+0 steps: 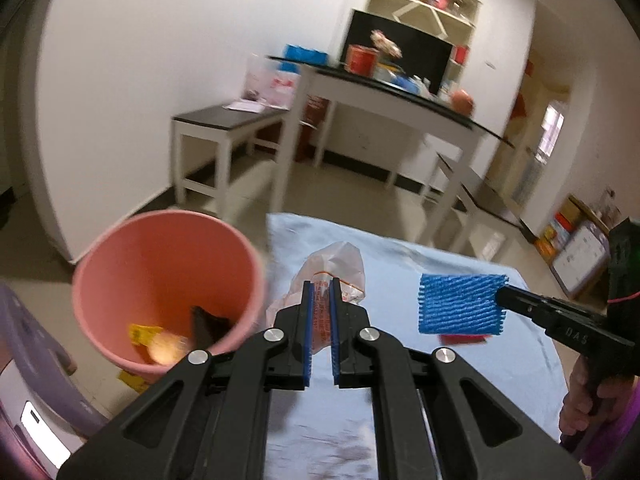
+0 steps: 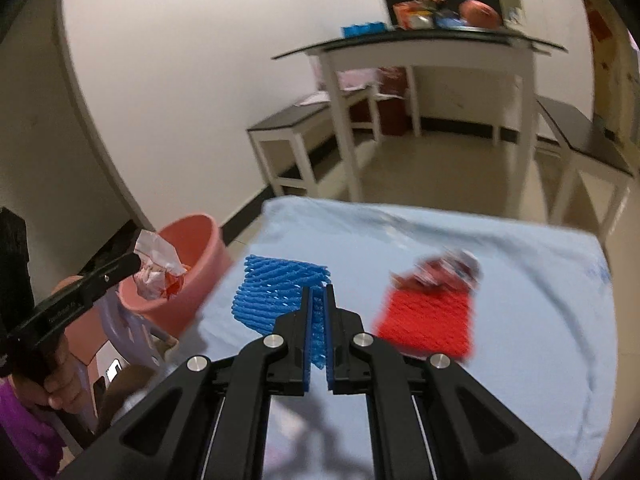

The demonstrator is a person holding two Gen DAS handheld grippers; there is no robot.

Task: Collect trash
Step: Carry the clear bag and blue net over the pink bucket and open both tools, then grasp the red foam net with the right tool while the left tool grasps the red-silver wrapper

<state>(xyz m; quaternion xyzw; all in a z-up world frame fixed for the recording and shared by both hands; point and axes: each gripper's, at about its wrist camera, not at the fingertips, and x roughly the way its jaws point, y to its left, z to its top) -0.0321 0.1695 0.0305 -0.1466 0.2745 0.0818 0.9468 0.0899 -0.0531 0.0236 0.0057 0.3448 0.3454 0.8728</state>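
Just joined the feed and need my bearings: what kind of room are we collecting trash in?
Probably a dining room in a home: a dark-topped table cluttered with food packets, matching benches beside it, and wall shelves. The work surface is a table under a blue cloth, with a pink bucket alongside.

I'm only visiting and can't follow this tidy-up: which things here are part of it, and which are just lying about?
Part of the job:
- left tongs, shut on a crumpled plastic wrapper
- right tongs, shut on a blue foam net
- pink bucket, already holding scraps
- red foam net and red wrapper on the blue cloth

Just lying about:
- white table with clutter
- low benches
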